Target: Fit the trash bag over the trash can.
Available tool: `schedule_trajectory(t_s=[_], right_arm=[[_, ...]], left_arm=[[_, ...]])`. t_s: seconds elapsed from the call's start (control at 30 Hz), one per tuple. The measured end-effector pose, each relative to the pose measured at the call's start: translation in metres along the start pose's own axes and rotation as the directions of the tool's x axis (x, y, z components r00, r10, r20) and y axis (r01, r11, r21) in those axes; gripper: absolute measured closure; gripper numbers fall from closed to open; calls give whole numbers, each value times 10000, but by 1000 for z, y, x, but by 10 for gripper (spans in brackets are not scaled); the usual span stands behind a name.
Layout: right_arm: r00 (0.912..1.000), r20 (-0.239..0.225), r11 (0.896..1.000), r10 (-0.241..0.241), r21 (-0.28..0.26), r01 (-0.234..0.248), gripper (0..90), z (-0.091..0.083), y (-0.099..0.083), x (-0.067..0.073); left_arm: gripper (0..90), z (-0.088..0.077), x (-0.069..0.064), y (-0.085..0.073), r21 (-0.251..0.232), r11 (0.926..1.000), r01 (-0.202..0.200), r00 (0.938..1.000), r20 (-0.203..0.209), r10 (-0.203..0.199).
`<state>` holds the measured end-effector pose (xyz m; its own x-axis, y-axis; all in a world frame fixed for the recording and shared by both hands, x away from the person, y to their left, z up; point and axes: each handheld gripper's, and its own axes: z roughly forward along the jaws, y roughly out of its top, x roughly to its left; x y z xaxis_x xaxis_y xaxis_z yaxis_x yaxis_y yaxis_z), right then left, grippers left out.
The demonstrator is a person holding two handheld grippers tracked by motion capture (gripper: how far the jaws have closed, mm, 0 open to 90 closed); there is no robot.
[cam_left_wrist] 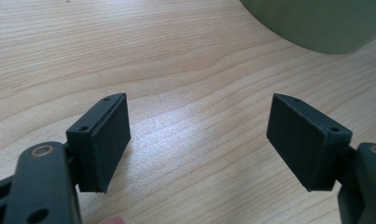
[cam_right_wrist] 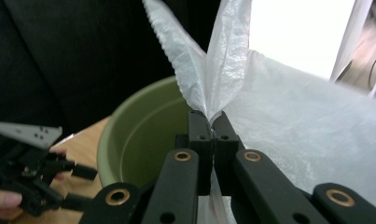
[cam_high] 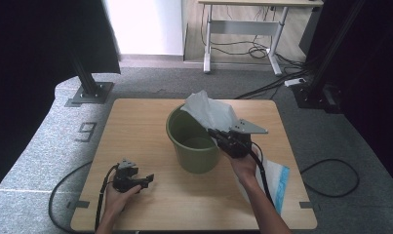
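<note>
A green bucket [cam_high: 191, 140] stands upright in the middle of the wooden table [cam_high: 135, 122]. Over its right rim hangs a thin white plastic bag [cam_high: 208, 111], and my right gripper [cam_high: 214, 132] is shut on it. In the right gripper view the bag [cam_right_wrist: 213, 70] is pinched between the jaws of that gripper [cam_right_wrist: 213, 133], just above the bucket's rim [cam_right_wrist: 129, 126]. My left gripper [cam_high: 147, 179] rests low at the front left of the table, open with nothing between its fingers [cam_left_wrist: 106, 140]. The bucket's base [cam_left_wrist: 316, 23] lies ahead of it.
A flat pack with a blue edge [cam_high: 279, 178] lies on the table's right front, under my right forearm. Black frame legs [cam_high: 89, 87] stand on the grey carpet behind the table. A cable [cam_high: 330, 178] loops on the floor at the right.
</note>
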<state>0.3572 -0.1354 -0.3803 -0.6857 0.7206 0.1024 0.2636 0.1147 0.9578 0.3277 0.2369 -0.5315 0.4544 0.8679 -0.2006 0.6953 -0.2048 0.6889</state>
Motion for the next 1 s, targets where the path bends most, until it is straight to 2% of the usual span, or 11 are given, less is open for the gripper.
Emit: schedule_trajectory(t_s=[0.13,0.37,0.53,0.67,0.83,0.9,1.0], right_arm=[[9996,-241,9996,160,255,-154,750,3,-8,-1],[9995,106,9996,288,-68,-287,488,-11,-10,-1],[9992,394,9999,99,114,-104,354,-21,-12,2],[9983,587,10000,-9,50,6,310,-31,-14,6],[9940,1014,9990,-412,-125,426,292,-52,-20,9],[9919,1176,9987,-485,-116,503,283,-61,-27,7],[9899,1380,9994,-317,-110,335,278,-72,-41,2]], left_arm=[[212,0,0,0,35,10000,-30,10000,14,30],[216,1,-1,1,64,10000,-68,10000,27,68],[216,1,0,1,71,9999,-72,10000,4,72],[216,-1,0,1,-2,10000,-39,10000,-7,39],[218,-1,2,1,22,10000,-19,10000,-23,19],[218,0,1,1,18,10000,-17,10000,-20,17],[218,0,1,1,12,10000,-17,10000,-28,18]])
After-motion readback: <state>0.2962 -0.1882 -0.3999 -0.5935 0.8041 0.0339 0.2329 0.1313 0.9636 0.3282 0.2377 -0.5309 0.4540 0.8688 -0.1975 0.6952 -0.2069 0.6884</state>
